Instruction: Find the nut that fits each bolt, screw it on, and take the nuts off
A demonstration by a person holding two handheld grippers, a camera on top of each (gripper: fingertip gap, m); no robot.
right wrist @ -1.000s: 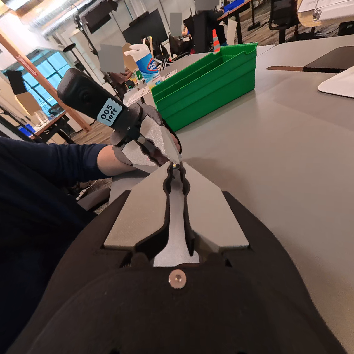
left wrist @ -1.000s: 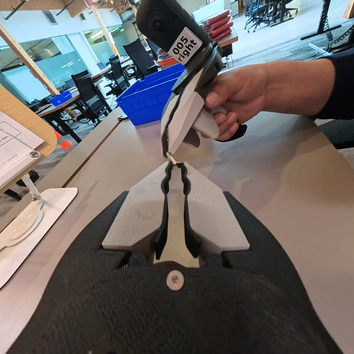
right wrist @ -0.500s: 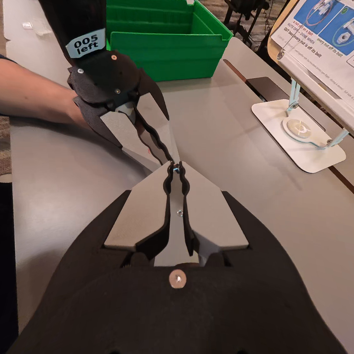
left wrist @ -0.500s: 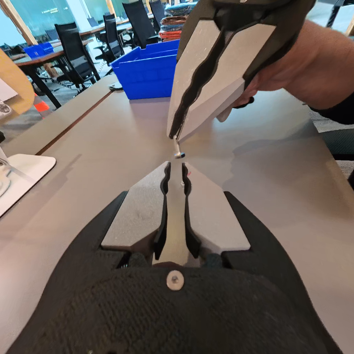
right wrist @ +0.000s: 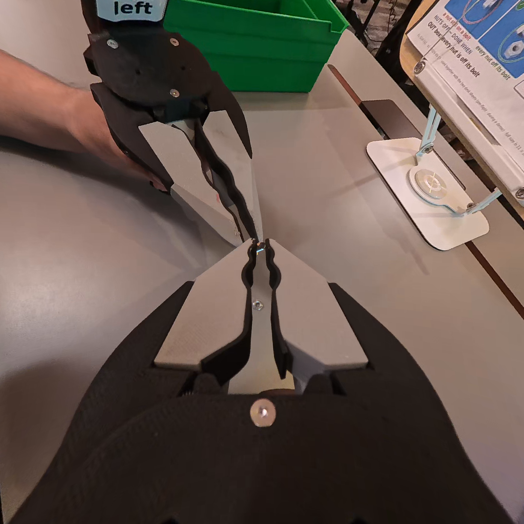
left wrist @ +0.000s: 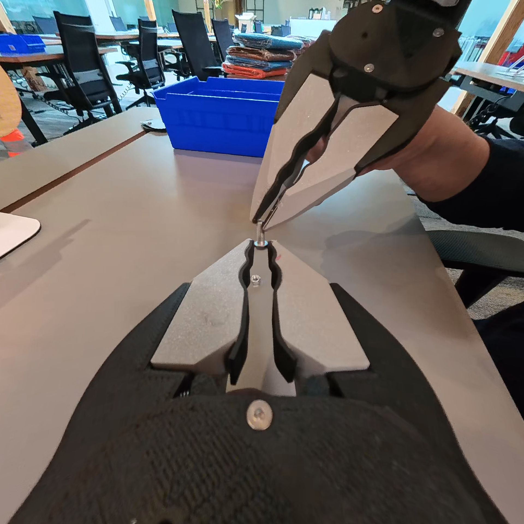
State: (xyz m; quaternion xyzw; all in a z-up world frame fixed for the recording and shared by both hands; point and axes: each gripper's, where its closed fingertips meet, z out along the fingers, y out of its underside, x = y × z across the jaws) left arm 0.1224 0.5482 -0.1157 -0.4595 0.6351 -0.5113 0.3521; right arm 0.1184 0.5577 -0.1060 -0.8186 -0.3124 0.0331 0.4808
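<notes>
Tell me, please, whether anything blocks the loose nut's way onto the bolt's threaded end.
Yes: the right tongs grip the threaded end of the bolt, covering its tip, while its head sits in the left tongs. The nut lies on the table below.

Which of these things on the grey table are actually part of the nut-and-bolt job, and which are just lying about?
In the job:
- small silver threaded bolt, pinched between both grippers
- loose silver hex nut on the table
- left gripper
- right gripper

Just lying about:
- blue plastic bin
- green plastic bin
- white stand holding an instruction sheet
- black office chairs
</notes>
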